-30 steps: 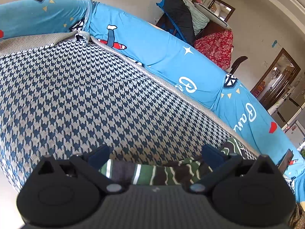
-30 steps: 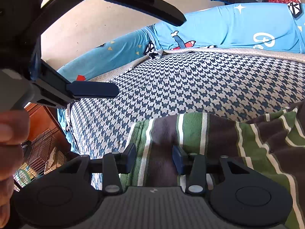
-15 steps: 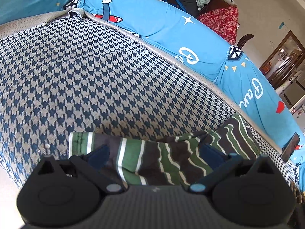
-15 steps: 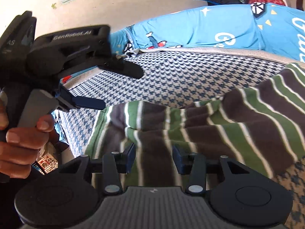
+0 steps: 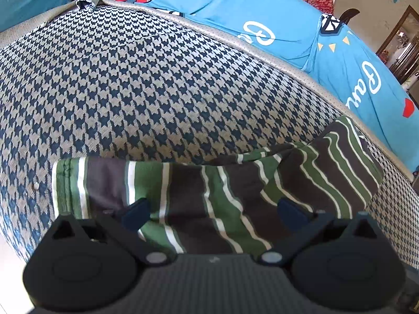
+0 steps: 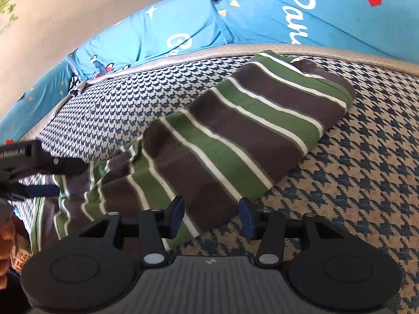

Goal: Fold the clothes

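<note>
A striped garment, banded in green, brown and white, is seen lying on a houndstooth-patterned cushion, with a bright blue printed cover rising behind it. In the right wrist view the garment is stretched as a long, partly folded strip, its long axis running from about seven o'clock up to one o'clock, the far end doubled over near the cushion's back edge. The right claw is held just over the strip's near edge; its jaws are opening, cloth is seen between them, and no pinch is made on it. The left claw is spread wide and released, hovering over the other end of the garment, which lies across its view from nine o'clock to two o'clock. In the right view the left claw is seen at nine o'clock, beside fingers. The narrow near end is judged closest to the left claw, the folded bulk to the right.
</note>
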